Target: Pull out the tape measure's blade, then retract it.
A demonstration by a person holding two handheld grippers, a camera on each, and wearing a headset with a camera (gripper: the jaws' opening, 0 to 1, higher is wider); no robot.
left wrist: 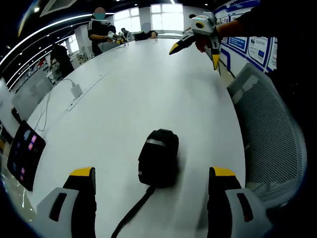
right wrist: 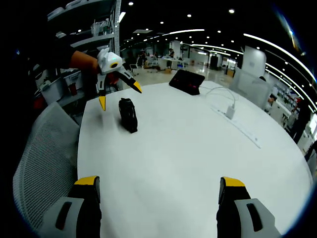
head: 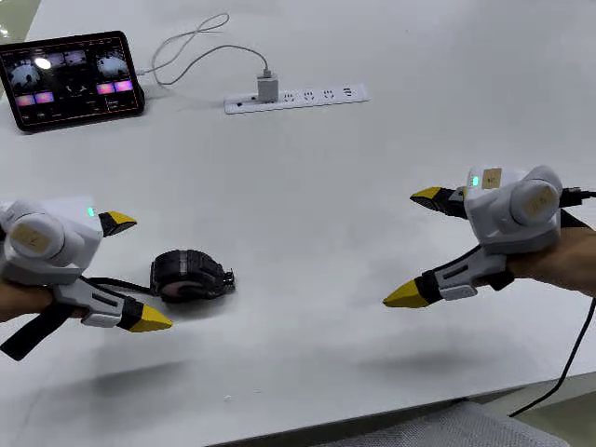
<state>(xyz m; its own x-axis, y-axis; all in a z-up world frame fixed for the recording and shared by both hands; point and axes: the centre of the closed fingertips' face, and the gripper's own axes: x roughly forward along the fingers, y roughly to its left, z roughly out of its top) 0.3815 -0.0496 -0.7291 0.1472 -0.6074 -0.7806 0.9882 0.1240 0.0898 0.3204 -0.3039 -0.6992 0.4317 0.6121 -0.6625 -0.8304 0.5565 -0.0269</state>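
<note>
Head view, nearest first: the left gripper (head: 140,272) has its jaws spread wide, gripping nothing. The black tape measure (head: 189,275) lies on the white table (head: 326,205) just ahead of those jaws, its strap (head: 116,282) trailing back. Any label on its case looks too blurred to read. Well right of the tape measure, the right gripper (head: 410,247) is also spread and empty. Beyond the tape measure lie a power strip (head: 307,97) with a charger (head: 267,88) and a lit tablet (head: 74,78).

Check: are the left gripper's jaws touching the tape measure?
Apart. Left gripper view: the tape measure lies between the left gripper's open jaws, with bare table showing on both sides.
</note>
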